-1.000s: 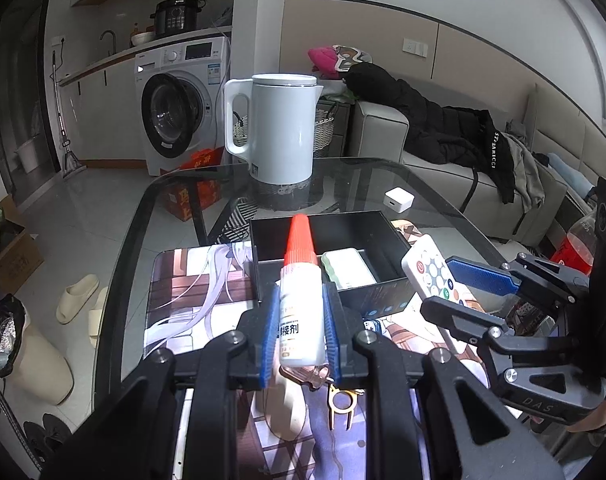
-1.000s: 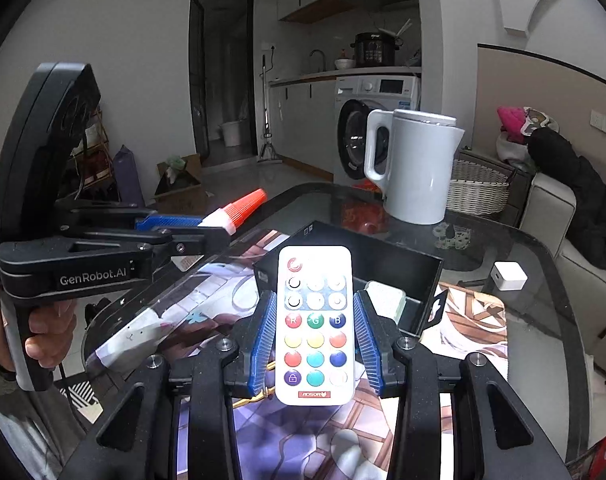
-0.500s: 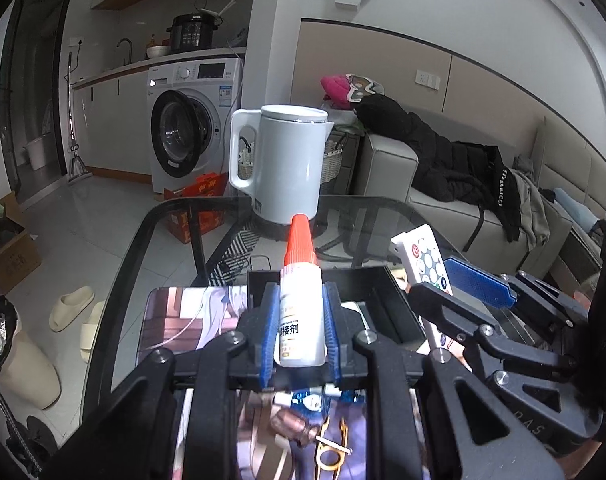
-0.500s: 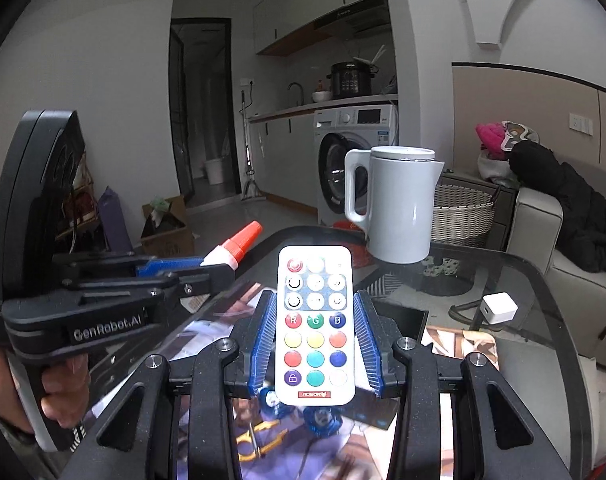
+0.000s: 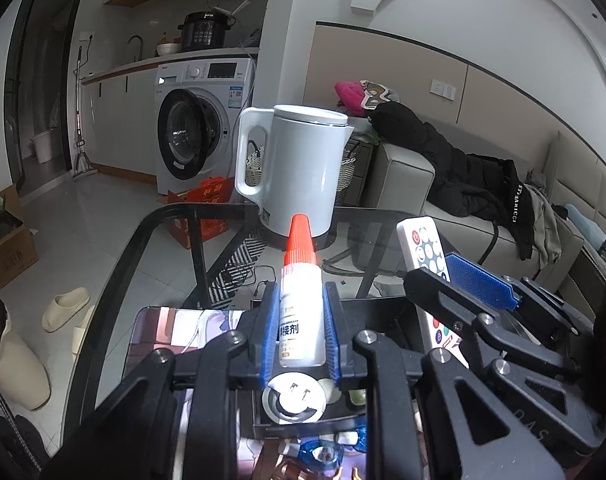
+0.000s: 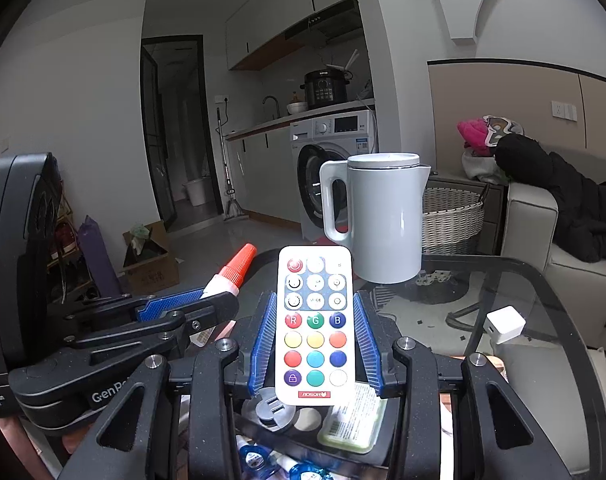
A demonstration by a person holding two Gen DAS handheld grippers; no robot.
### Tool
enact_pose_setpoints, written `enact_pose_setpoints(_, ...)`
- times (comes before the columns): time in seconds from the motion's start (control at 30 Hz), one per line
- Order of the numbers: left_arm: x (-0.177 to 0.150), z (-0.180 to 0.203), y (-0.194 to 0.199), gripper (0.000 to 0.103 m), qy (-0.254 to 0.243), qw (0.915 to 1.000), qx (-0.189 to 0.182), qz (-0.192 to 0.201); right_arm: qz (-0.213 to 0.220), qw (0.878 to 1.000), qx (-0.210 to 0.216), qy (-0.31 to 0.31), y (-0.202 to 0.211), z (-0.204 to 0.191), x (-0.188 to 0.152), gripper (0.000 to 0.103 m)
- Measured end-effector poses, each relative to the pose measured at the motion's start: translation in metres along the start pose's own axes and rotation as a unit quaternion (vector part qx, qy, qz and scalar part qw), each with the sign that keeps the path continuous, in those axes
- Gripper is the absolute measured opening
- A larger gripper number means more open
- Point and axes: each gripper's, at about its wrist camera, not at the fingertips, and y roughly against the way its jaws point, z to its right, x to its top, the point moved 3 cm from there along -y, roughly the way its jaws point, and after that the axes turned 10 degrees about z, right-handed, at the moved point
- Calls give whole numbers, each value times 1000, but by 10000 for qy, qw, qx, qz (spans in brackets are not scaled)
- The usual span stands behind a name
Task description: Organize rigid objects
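Two items are held aloft at once above the black box [image 5: 383, 308]. The left gripper [image 5: 301, 332] is clamped on the glue bottle [image 5: 301, 312], red cap pointing up and away, its blue pads pressed to both sides of the white body. The right gripper [image 6: 315, 344] is clamped on the remote control [image 6: 314, 324], buttons facing the camera, gripped along its long edges. Both are carried side by side over the glass table [image 6: 543, 300], with the white kettle [image 6: 383, 220] standing well beyond.

The step in hand looks like the carry-to-box stage: each piece is lifted and hangs over the box, where a white plug [image 5: 294, 398] and a pale green packet [image 6: 353, 418] already lie (the floor of the box is largely hidden by the fingers). Nothing is let go yet.

Next, by this reading, a lowering into the box is called for, one hand at a time so the two tools are not knocked together, with a free patch beside the plug and packet picked out before the jaws are eased apart. The white charger cube [image 6: 505, 325] is left out on the glass, perhaps for a later trip.
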Motion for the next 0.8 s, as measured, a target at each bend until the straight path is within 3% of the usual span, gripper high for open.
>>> enact_pose_setpoints(0.47,-10,-4,-33,19,98,9995,-18,-300,-438,9990,10,-82,-33,14,-20,38)
enact_pose_setpoints(0.8,-36,-8,-63,19,318,9912,-55,-1282,-1216,9924,-28,-183,-53,23,-40,38)
